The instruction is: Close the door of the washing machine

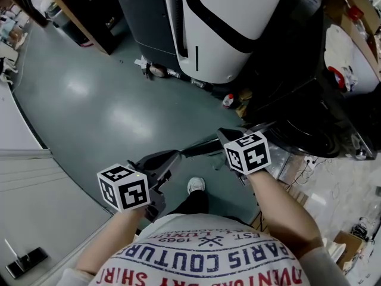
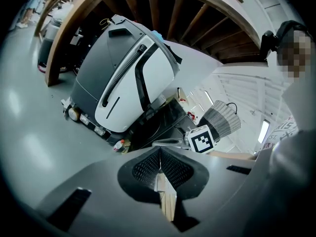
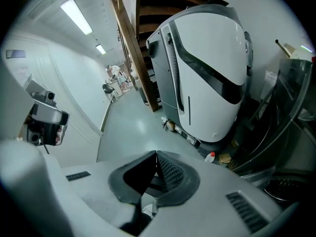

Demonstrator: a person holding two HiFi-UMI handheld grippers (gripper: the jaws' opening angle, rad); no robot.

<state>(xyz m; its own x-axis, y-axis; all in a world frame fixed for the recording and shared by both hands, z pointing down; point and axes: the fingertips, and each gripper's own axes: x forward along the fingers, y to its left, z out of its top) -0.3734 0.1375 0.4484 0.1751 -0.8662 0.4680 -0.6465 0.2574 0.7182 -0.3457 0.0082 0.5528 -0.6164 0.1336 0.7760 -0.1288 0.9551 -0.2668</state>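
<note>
The floor (image 1: 101, 94) is seen as glossy grey-green. The large machine (image 1: 229, 22) is coloured white, crossed by a black band, with grey sides. Black-and-white square markers are carried on the left gripper (image 2: 159, 159) and the right gripper (image 3: 156, 162), whose pads are black and dotted. The shirt (image 1: 208, 258) is white, lettered in red and navy. The washing machine (image 1: 303, 124) appears black, though it is poorly lit.

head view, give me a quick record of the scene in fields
left tongs: shut, empty, in mid-air
right tongs: shut, empty, not touching the washer
washer: dark, at right
door: looks open
white machine: stands on the floor, beside the washer
bottle: small, red cap, on the floor at the white machine's base
</note>
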